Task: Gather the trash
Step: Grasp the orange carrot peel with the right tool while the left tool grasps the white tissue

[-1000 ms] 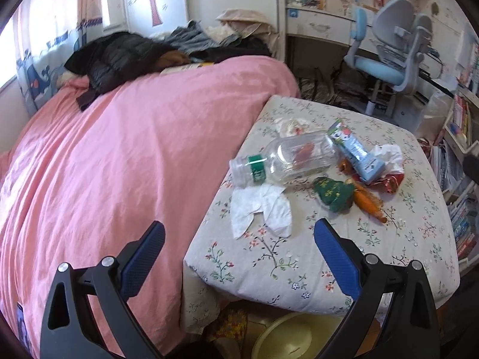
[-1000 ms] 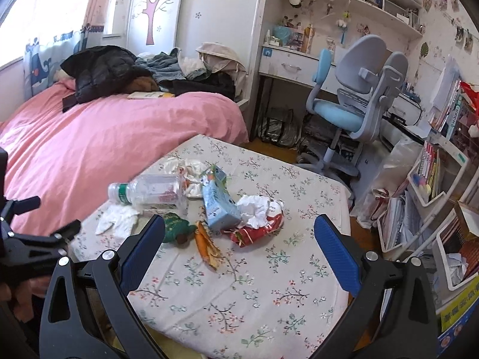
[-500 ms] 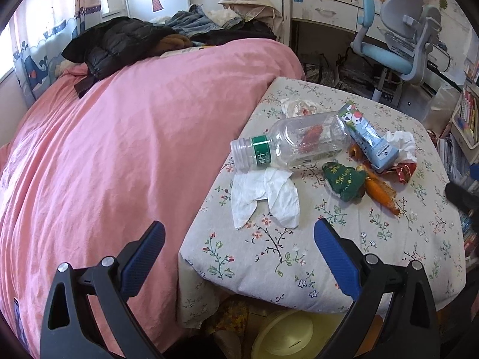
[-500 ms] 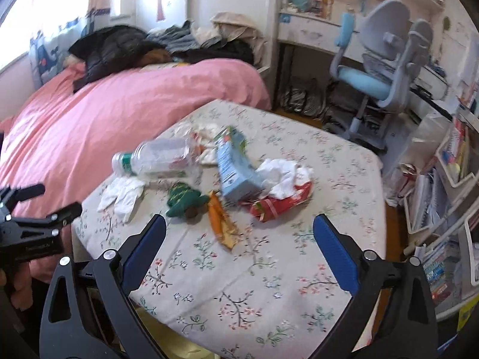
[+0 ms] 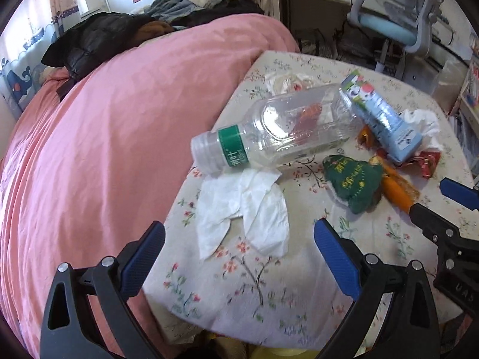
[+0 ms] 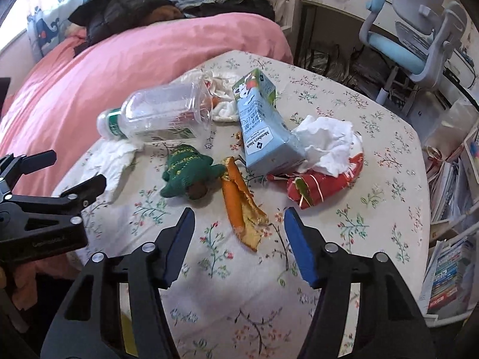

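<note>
On the flowered tablecloth [image 6: 344, 98] in the middle of both views, all the trash lies uncollected, so I judge the task barely begun. My right claw [image 6: 238, 239] sits low in its frame with its jaws closing, nothing pressed between them yet; the orange peel [image 6: 239, 206] lies just ahead, in line with the gap. My left claw [image 5: 239, 245] is spread wide and empty, with the flat white tissue [image 5: 242, 209] just ahead of it at center frame. Up and left of the peel sit the green wrapper [image 6: 185, 173] and the clear plastic bottle [image 6: 161, 113] on its side. At upper center the blue milk carton [image 6: 263, 128] leans, touching crumpled white paper [image 6: 326, 143] and a red wrapper [image 6: 323, 185] to its right. A yellow bin [image 5: 281, 353], I think, peeks out at the bottom edge of the left view. Everything remains to be picked up.
</note>
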`<state>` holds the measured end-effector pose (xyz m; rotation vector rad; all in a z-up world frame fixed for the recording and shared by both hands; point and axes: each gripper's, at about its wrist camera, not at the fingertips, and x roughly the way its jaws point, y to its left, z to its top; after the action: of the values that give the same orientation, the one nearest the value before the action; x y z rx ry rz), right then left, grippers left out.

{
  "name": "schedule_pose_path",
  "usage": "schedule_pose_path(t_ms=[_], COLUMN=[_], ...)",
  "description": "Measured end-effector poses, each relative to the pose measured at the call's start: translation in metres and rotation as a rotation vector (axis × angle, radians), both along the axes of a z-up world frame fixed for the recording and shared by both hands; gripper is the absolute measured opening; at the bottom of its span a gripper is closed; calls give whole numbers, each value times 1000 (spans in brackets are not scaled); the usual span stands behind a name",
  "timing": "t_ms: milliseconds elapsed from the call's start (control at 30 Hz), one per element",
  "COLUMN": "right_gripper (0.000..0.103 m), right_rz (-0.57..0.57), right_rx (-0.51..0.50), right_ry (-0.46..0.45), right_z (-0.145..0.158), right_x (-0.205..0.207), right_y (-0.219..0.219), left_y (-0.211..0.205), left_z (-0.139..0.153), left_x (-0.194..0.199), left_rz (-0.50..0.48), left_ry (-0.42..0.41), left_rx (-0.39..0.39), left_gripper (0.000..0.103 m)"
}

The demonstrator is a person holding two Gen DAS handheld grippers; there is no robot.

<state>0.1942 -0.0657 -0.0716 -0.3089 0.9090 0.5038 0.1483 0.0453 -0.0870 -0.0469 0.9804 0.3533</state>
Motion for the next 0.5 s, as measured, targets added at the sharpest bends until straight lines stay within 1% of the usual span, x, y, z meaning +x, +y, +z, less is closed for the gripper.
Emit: schedule_pose_path(t_ms=[100, 233, 333, 367, 400, 433, 467, 500], right_gripper=[59, 59, 52, 48, 44, 42, 36, 29], right_rz=[-6, -10, -6, -3, 9, 12, 15, 20], right_rx=[-9, -28, -35, -33, -16, -4, -1, 13], right_ry=[11, 34, 68, 80, 94, 99, 101, 110], right_z=[-8, -20, -31, -34, -37, -37, -36, -35], right_x=[9, 20, 28, 29, 31, 32, 32, 33], right_y=[2, 4, 3, 2, 0, -1, -3, -5], left_y=[2, 6, 6, 6, 7, 8, 9, 9], left_z=[-8, -14, -19, -22, -25, -26, -25, -24], left_x=[12, 19, 23, 27, 29, 29, 29, 28], left_rz=[9, 20, 15, 13, 10, 6, 7, -1], left_ry=[24, 45, 71, 82, 93, 87, 80, 73], left_rx=[15, 4, 1, -11, -26, -50, -74, -91], left_gripper=[95, 95, 93, 90, 79, 72, 67, 52])
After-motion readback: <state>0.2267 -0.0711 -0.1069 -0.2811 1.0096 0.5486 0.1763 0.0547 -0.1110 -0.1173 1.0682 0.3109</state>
